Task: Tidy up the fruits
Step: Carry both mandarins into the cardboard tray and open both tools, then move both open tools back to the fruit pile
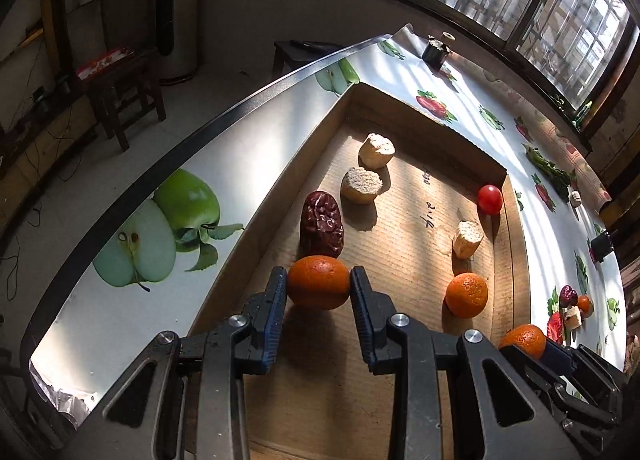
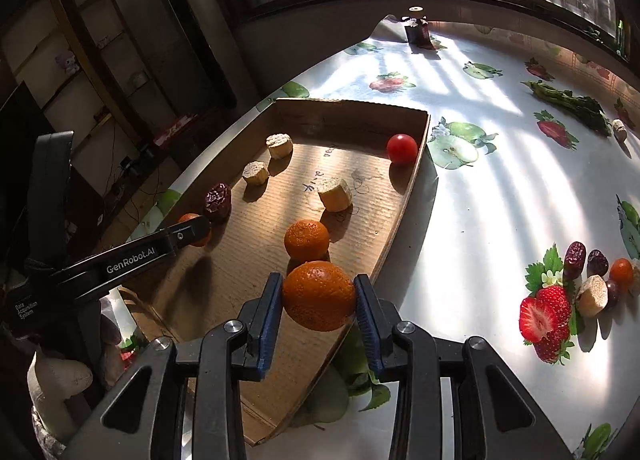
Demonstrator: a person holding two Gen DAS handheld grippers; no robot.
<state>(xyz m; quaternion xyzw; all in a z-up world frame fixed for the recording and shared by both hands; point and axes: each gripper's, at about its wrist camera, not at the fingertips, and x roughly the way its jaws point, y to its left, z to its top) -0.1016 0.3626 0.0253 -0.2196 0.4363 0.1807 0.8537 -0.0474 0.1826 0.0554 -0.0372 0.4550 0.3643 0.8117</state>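
Two grippers, left gripper point(image 2: 192, 234) marked "GenRobot.AI", each clamp an orange point(image 2: 319, 296).

Three oranges, a date, a cherry tomato and three pale cut chunks over your cardboard tray point(image 2: 404, 195).

Your left gripper point(image 1: 319, 283) pinches one orange point(image 1: 319, 282) just above the tray floor, right beside the wrinkled dark red date point(image 1: 321, 224) lying along the left wall. Your right gripper point(image 2: 319, 296) clamps a second orange point(image 2: 319, 295) over the tray's near edge, and the third orange point(image 2: 307, 240) rests on the cardboard just beyond it. The cherry tomato point(image 2: 401, 148) sits in the far right corner. Two pale chunks point(image 1: 361, 185) point(image 1: 376, 150) stand near the left wall past the date; a third chunk point(image 1: 467, 239) lies between the tomato and the resting orange.
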